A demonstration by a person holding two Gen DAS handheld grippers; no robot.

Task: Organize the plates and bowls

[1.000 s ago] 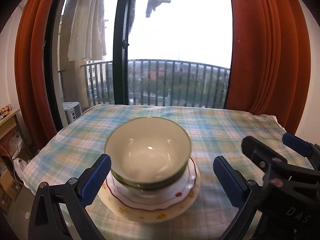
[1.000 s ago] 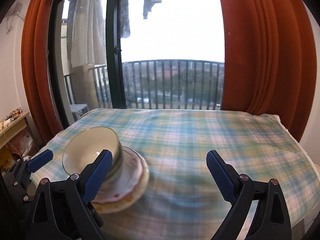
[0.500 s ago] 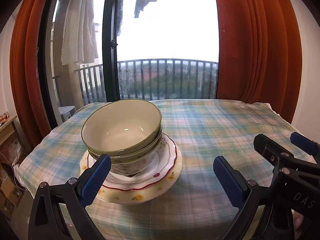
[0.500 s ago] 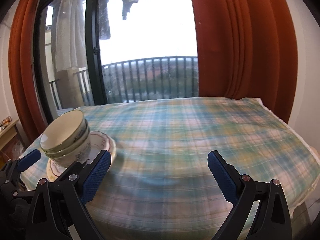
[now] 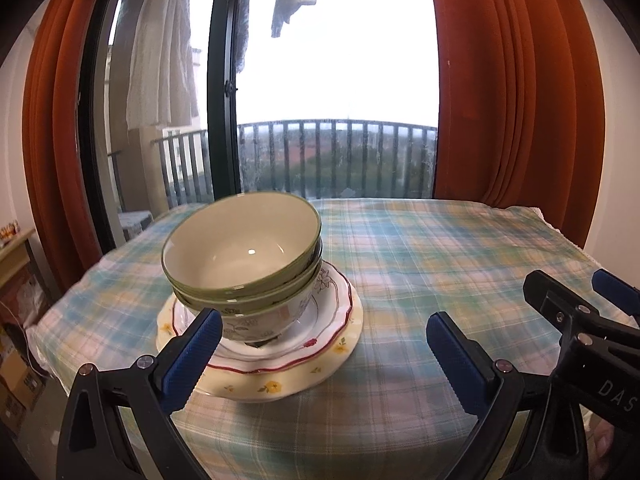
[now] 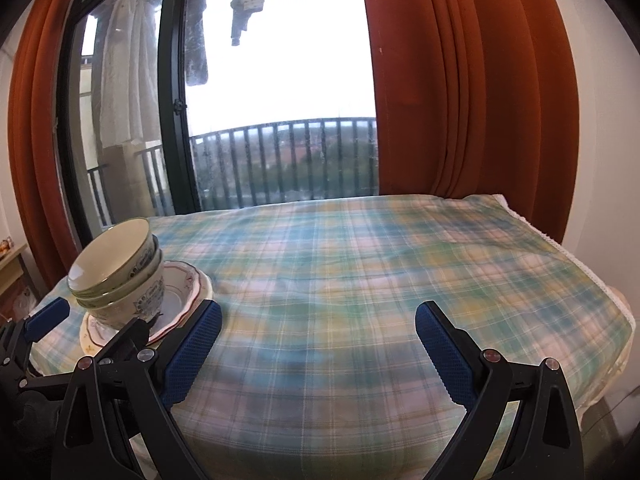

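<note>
Three nested bowls [image 5: 244,264], the top two green-rimmed and the lowest flower-patterned, stand on a red-edged plate [image 5: 332,316] that lies on a larger yellow-flowered plate [image 5: 280,380]. The stack rests on a plaid tablecloth [image 5: 432,264]. My left gripper [image 5: 320,356] is open just in front of the stack, its left finger overlapping the plate rim in the picture. In the right wrist view the same bowls [image 6: 120,272] and plates [image 6: 188,296] sit far left. My right gripper [image 6: 316,356] is open over bare cloth, holding nothing.
The plaid cloth [image 6: 380,280] covers the whole table, bare to the right of the stack. Orange curtains [image 5: 512,88] and a glass balcony door [image 5: 224,92] stand behind. A wooden shelf [image 5: 16,248] is at the far left. The right gripper's body [image 5: 580,320] shows at the left view's right edge.
Both cameras have dropped lower and pulled back toward the near table edge. The bowl stack now sits farther ahead and is seen more from the side. Both grippers stayed open.
</note>
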